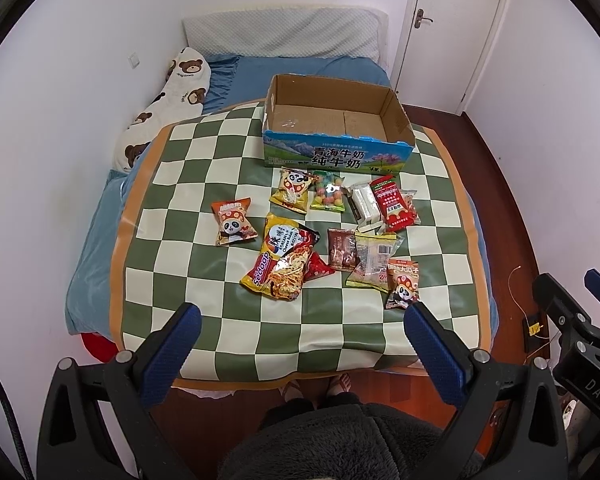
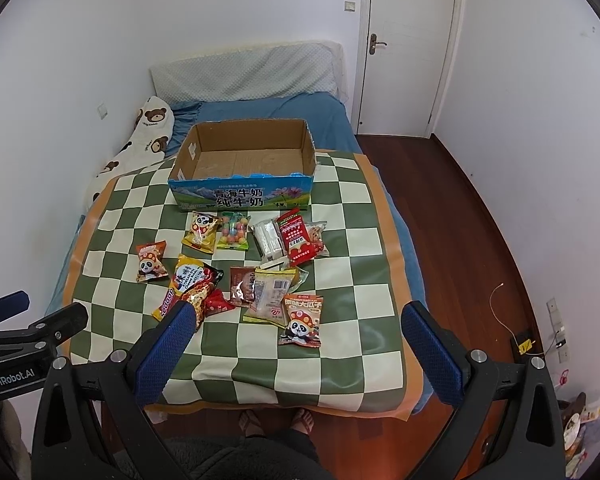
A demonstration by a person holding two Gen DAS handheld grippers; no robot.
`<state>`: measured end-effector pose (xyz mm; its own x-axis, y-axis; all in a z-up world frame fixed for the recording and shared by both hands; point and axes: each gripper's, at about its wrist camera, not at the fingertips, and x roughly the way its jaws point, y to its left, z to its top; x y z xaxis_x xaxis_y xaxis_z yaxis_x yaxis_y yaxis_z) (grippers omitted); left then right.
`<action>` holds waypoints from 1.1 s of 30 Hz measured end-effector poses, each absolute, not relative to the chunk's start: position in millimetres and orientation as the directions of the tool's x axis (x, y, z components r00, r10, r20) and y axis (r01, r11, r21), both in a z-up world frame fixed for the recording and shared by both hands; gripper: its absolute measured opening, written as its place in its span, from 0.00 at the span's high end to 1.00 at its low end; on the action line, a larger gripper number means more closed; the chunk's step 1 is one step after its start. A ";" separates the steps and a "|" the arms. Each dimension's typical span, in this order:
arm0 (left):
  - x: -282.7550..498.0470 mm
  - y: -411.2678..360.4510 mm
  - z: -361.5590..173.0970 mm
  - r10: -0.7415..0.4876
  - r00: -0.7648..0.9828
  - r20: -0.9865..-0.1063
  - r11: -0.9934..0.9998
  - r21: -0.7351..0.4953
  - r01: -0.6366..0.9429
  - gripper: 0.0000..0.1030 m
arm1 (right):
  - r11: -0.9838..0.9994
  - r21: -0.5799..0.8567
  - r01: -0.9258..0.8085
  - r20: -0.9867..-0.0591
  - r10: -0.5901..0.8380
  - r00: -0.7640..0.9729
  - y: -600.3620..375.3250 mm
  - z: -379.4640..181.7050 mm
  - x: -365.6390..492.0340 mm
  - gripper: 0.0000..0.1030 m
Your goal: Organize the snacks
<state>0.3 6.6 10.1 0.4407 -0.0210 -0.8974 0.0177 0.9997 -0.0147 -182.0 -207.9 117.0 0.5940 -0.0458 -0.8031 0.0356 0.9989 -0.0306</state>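
Several snack packets lie scattered on a green-and-cream checkered mat point(image 1: 204, 184) on a bed. They include a yellow noodle packet point(image 1: 281, 261), an orange panda packet point(image 1: 233, 223), a candy-ball bag point(image 1: 329, 194) and a red packet point(image 1: 392, 203). An empty cardboard milk box point(image 1: 332, 120) with a blue printed front stands behind them; it also shows in the right wrist view point(image 2: 244, 168). My left gripper point(image 1: 302, 318) is open and empty, above the mat's near edge. My right gripper point(image 2: 296, 320) is open and empty, over the near snacks, by a panda packet point(image 2: 301, 320).
A bear-print pillow point(image 1: 172, 100) lies along the left wall. A grey headboard cushion point(image 1: 284, 32) stands behind the blue sheet. A white door point(image 2: 408, 40) and wooden floor point(image 2: 460, 220) are to the right. My feet point(image 2: 276, 420) stand at the bed's foot.
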 end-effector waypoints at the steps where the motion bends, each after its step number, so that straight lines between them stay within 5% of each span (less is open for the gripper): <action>1: 0.3 6.7 10.1 -0.021 0.441 -0.897 1.000 -0.015 0.018 0.00 | 0.999 -0.029 0.035 -0.803 -0.044 0.594 -207.1 116.9 -181.8 0.00; 19: 29.5 -0.7 11.5 0.017 0.460 -0.888 1.000 0.014 -0.010 0.00 | 0.999 0.016 0.048 -0.809 -0.015 0.588 -219.2 116.7 -174.9 0.00; 28: 100.3 17.5 -69.4 0.138 0.384 -0.913 0.990 0.125 -0.059 0.00 | 0.987 0.141 0.082 -0.880 0.087 0.467 -235.5 29.4 -112.4 0.00; 33: 137.8 25.1 -137.6 0.095 0.236 -0.967 0.995 0.099 0.006 0.00 | 0.977 0.175 0.126 -0.928 0.120 0.352 -247.5 -47.9 -62.4 0.00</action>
<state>137.8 25.1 -137.6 0.2356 0.0953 -0.9672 0.0055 0.9950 0.0994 -62.4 -247.5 -47.9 0.3521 0.1203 -0.9282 0.1263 0.9765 0.1745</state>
